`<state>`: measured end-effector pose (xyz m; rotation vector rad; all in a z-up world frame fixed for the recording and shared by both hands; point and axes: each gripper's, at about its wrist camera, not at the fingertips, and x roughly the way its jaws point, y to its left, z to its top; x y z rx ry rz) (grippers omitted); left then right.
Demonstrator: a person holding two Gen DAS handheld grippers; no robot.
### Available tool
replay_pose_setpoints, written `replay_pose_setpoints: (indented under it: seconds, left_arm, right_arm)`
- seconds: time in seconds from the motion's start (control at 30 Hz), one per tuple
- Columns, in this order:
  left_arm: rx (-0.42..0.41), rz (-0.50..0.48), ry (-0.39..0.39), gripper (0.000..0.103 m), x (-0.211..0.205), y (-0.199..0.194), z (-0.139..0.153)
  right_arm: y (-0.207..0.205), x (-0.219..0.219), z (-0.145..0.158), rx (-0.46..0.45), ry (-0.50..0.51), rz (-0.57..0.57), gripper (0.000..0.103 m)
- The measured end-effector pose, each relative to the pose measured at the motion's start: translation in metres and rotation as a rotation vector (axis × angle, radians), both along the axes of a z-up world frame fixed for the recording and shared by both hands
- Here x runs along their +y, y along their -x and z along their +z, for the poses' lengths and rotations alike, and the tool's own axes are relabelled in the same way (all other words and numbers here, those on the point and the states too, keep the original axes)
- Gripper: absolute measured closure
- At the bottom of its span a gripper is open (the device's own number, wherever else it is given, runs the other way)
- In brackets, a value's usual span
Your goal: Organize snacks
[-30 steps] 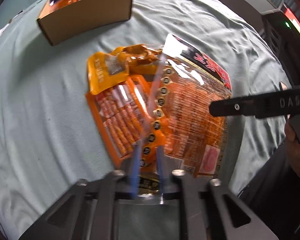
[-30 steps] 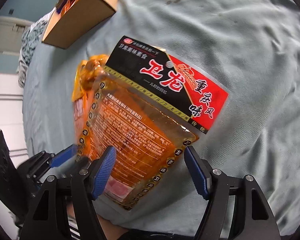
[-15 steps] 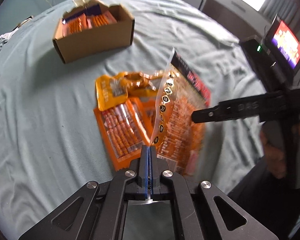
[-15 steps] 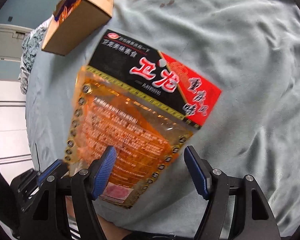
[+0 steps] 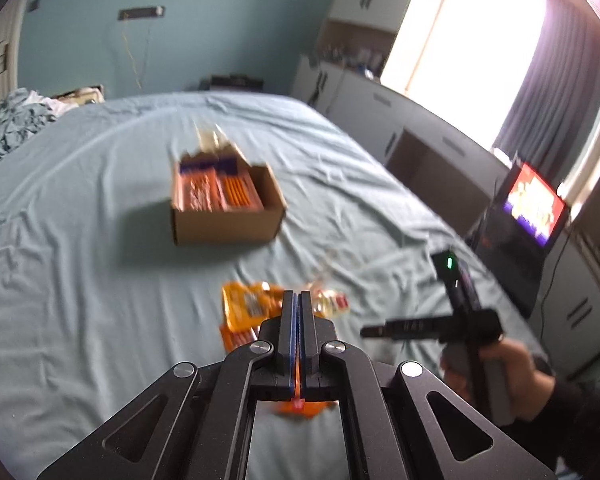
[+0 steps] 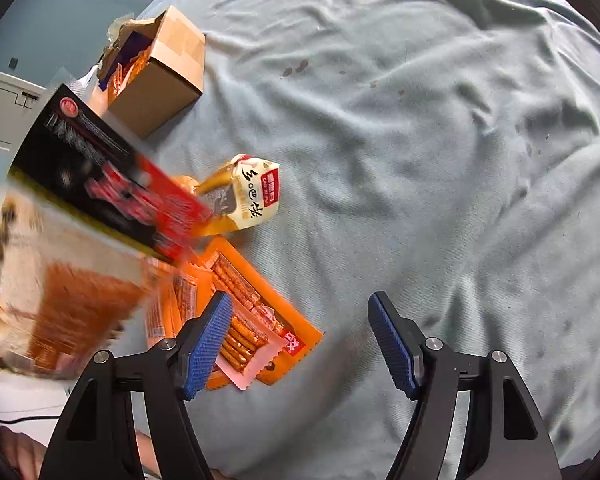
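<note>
Two views differ: only the right wrist shows the large snack bag (image 6: 80, 240), apparently slanting upward; left hand-held gripper (image 5: 299, 300) clamps it, right hand-held gripper (image 6: 300, 340) gapes.

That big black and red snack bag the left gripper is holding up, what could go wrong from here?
The left gripper pinches only one edge of the big bag, so it may swing or slip out. The cardboard box already looks packed; the bag may not fit. Lowered carelessly, it could knock the packets lying beneath.

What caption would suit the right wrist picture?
Open right gripper hovers over orange snack packs while a large snack bag hangs lifted at left.
</note>
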<state>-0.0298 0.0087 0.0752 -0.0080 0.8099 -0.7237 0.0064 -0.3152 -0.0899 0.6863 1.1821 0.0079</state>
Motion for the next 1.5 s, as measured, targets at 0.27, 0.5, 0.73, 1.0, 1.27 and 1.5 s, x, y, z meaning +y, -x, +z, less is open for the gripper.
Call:
replay_pose_setpoints:
  seconds: [0.27,0.5,0.73,1.0,1.27,1.5]
  left_arm:
    - [-0.027,0.159,-0.012,0.103,0.033,-0.021,0.007]
    - [-0.047,0.278,-0.112,0.103,0.046,-0.030,0.000]
    - [-0.036,0.325,-0.125,0.103,0.050,-0.037,-0.007]
    - [-0.040,0.330,-0.113,0.103,0.049,-0.038,-0.003]
    - [0.010,0.308,-0.142,0.103,0.046,-0.044,-0.016]
    - [0.020,0.273,-0.156,0.103,0.038,-0.049,-0.022]
  right_arm:
    - [-0.001,-0.003,0.005,-0.007,0.010,0.018,0.033]
    - [-0.006,0.002,0.006,-0.020,0.031,0.041,0.033]
    - [-0.014,0.018,0.010,-0.048,0.085,0.098,0.033]
    - [-0.040,0.045,0.015,-0.109,0.227,0.163,0.033]
    - [-0.083,0.095,0.002,-0.079,0.590,0.376,0.033]
    - [-0.103,0.156,-0.016,-0.149,0.852,0.563,0.033]
